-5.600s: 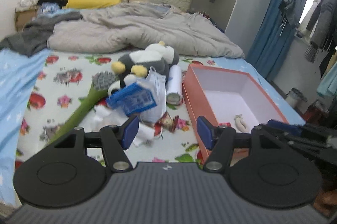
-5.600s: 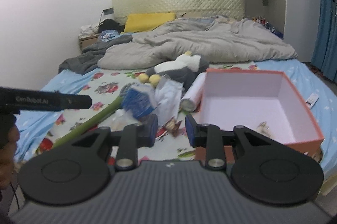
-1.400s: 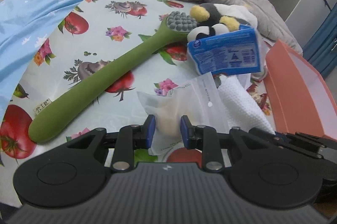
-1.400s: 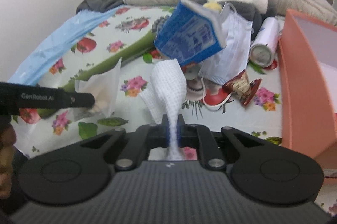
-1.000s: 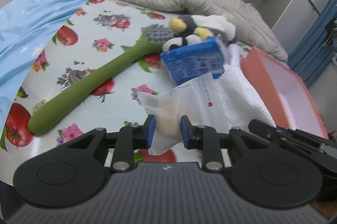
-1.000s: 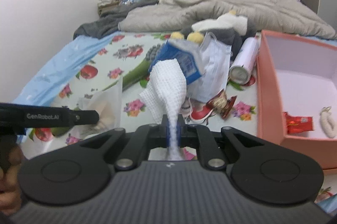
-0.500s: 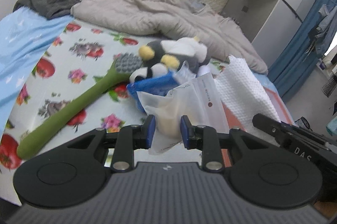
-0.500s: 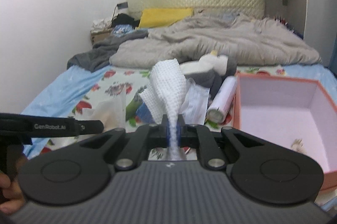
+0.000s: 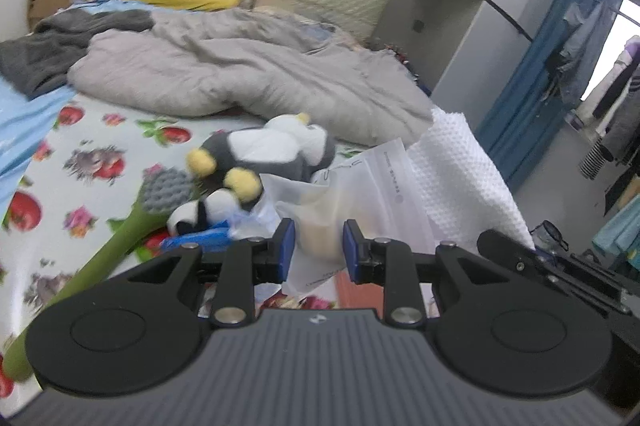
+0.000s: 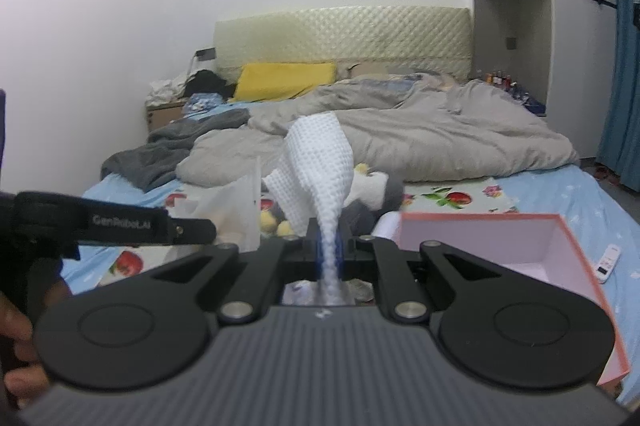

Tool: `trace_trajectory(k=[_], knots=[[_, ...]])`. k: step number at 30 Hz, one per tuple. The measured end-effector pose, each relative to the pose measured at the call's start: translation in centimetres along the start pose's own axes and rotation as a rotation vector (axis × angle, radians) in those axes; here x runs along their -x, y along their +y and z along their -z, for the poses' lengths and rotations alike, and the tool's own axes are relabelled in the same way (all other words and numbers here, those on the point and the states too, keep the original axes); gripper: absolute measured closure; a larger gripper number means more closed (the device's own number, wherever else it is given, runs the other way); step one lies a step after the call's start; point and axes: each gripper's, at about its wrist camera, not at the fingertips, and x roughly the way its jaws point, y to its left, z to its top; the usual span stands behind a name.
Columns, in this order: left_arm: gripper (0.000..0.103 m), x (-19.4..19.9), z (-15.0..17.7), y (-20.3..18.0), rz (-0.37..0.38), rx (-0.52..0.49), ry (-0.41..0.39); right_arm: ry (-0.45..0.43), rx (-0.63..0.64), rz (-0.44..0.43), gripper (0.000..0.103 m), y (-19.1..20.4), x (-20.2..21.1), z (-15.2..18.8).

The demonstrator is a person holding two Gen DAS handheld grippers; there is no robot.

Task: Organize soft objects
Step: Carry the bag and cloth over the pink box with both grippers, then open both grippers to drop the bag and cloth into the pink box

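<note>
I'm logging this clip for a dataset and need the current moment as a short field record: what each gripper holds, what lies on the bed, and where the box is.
left gripper: shut on clear plastic pouch
right gripper: shut on white waffle cloth
on bed: penguin plush, green brush, grey duvet
pink box: open, at the right in the right wrist view

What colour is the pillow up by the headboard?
Yellow; the pillow shows best in the right wrist view.
</note>
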Motion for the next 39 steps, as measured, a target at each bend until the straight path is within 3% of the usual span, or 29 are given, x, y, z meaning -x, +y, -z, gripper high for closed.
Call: trace_trajectory(k=[8, 20, 30, 39], knots=[[0.072, -4.5, -3.0, -5.4, 0.065, -0.072, 0.080, 0.047, -0.033, 0.074, 0.093, -4.5, -1.1, -1.9], [0.072, -13.9, -3.1, -12.9, 0.054, -0.265, 0.248, 0.278, -0.133, 0.172, 0.093, -12.1, -6.0, -1.8], [0.072, -21.4, 0.4, -15.3, 0.066, -0.312, 0.383, 0.434, -0.214, 0.236, 0.093, -17.8, -10.3, 3.4], [0.070, -26.7, 3.7, -16.1, 0.062, -0.340, 0.467, 0.501, -0.256, 0.252, 0.091, -20.2, -12.6, 7.3]])
